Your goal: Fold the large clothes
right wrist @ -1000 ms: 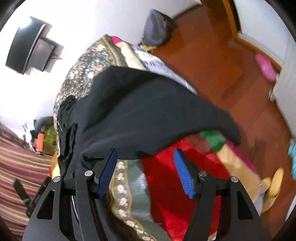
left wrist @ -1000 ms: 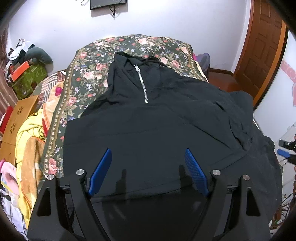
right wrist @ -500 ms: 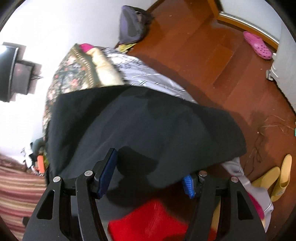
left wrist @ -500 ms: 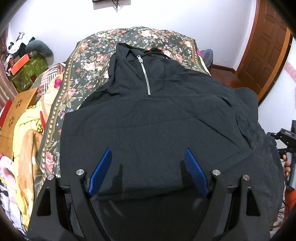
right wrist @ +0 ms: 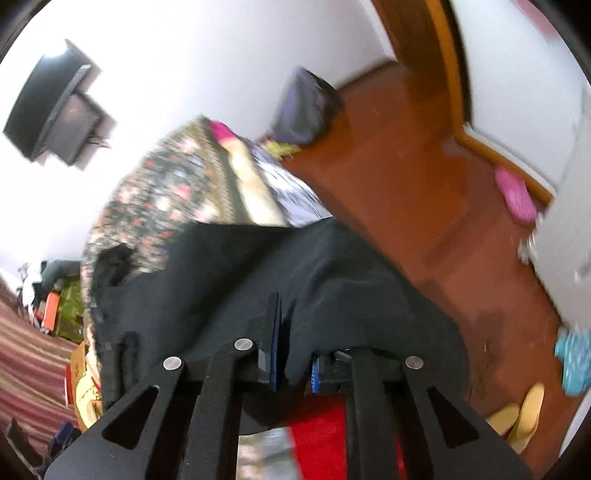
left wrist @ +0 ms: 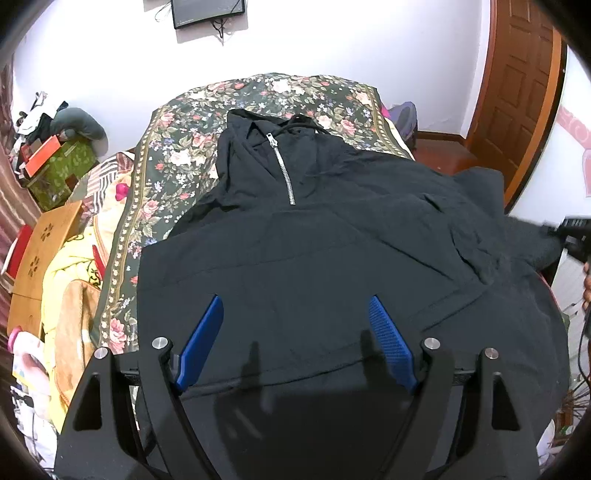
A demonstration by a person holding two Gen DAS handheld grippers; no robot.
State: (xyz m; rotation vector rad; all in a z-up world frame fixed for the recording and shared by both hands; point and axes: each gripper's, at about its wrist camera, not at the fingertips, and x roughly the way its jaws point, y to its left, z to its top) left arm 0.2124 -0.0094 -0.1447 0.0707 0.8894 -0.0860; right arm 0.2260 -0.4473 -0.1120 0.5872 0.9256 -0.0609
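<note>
1. Black zip-neck hooded pullover of thin woven fabric (left wrist: 332,266): it lies face up over the bed and fills the left wrist view from centre to 6 o'clock, its collar and hood toward 12 o'clock. One sleeve runs out toward 3 o'clock, lifted off the bed at its end.
2. Dark green floral bedspread with pink roses and a gold border (left wrist: 177,173): it shows around the pullover from 9 o'clock round to 1 o'clock, flat under the garment.
3. Brown panelled wooden door (left wrist: 517,92): at 2 o'clock in the left wrist view, beside the white wall.
4. Left gripper, black frame with blue ribbed pads (left wrist: 295,332): at 6 o'clock, above the pullover's lower body. Its jaws stand wide apart and released; the pads cast shadows on the cloth but nothing is pinched between them.
5. Right gripper, same black frame and blue pads (right wrist: 291,354): at 6 o'clock in its own blurred view. Its jaws have just been closing and are now clenched on a fold of the pullover's black cloth (right wrist: 314,288), which bunches up between the pads and drapes over the frame. In the left wrist view this gripper shows dimly at 3 o'clock, at the sleeve's end.
6. Black wall-mounted flat screen (left wrist: 208,11): at 12 o'clock, cables hanging below it.
7. Silver metal zip (left wrist: 282,168): runs straight down from the collar and is closed.
8. Pink rubber clog (right wrist: 515,197): on the red-brown wooden floor at 2 o'clock in the right wrist view.
</note>
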